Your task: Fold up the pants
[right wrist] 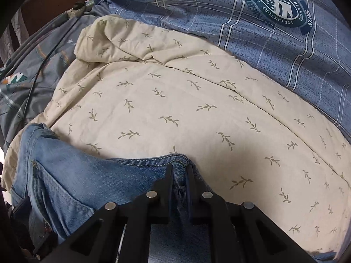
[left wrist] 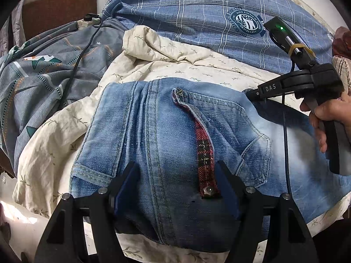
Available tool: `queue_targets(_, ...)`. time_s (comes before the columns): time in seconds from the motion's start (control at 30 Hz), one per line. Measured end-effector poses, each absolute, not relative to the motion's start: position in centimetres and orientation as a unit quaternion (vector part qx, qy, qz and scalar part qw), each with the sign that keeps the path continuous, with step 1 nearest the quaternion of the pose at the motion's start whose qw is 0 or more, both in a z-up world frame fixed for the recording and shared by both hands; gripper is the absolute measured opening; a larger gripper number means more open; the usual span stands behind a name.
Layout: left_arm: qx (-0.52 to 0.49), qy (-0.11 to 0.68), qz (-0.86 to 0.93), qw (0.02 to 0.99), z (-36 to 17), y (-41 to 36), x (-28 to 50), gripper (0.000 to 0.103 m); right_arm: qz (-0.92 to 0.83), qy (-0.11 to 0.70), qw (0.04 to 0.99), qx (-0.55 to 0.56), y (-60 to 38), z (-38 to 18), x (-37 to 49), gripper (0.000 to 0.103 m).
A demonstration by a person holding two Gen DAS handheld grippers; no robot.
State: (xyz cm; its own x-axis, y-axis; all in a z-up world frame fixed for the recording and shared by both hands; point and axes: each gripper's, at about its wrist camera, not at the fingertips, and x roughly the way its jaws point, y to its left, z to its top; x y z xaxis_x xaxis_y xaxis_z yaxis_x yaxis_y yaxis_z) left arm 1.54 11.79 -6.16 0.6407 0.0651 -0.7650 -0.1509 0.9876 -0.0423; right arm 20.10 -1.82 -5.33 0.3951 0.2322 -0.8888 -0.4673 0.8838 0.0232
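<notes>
On a bed spread with a cream leaf-print quilt (right wrist: 197, 109), the jeans (left wrist: 175, 142) lie mid-frame – the left tongs (left wrist: 176, 175) gape wide over the seat, gripping nothing, while the right tongs (right wrist: 178, 171) pinch a denim edge, presumably to carry that fold across

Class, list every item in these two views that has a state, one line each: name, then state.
Faded blue denim jeans: folded, lying on the quilt.
Red plaid pocket flap: lying flat, snap end nearest the camera.
Cream leaf-print quilt: spread, rumpled at far edge.
Left gripper: open, fingers astride the jeans.
Right gripper: shut on a jeans edge.
Green indicator light: lit.
</notes>
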Motion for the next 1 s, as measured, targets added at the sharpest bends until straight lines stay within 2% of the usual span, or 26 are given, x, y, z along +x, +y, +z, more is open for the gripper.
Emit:
queue_targets(0.57, -0.046, 0.418, 0.065, 0.905, -6.3, 11.8, 1.6, 0.075, 0.211, 0.532, 0.819, -0.040, -3.2, -6.0, 21.2, 0.016)
queue_targets(0.67, -0.050, 0.418, 0.064, 0.905, -6.3, 11.9, 1.6, 0.075, 0.227, 0.539, 0.811, 0.015, -5.0, -5.3, 21.7, 0.025)
queue_targets(0.7, -0.050, 0.418, 0.065, 0.905, -6.3, 11.9, 1.6, 0.075, 0.213, 0.531, 0.820, 0.017, -5.7, -4.9, 21.6, 0.049)
queue_targets(0.73, -0.050, 0.418, 0.066, 0.905, -6.3, 11.9, 1.6, 0.075, 0.185, 0.517, 0.836, 0.022, -7.0, -3.9, 21.3, 0.067)
queue_targets(1.0, -0.057, 0.417, 0.072, 0.904, -6.2, 11.8, 1.8, 0.075, 0.180, 0.440, 0.872, 0.116, -18.7, 1.7, 13.5, 0.067)
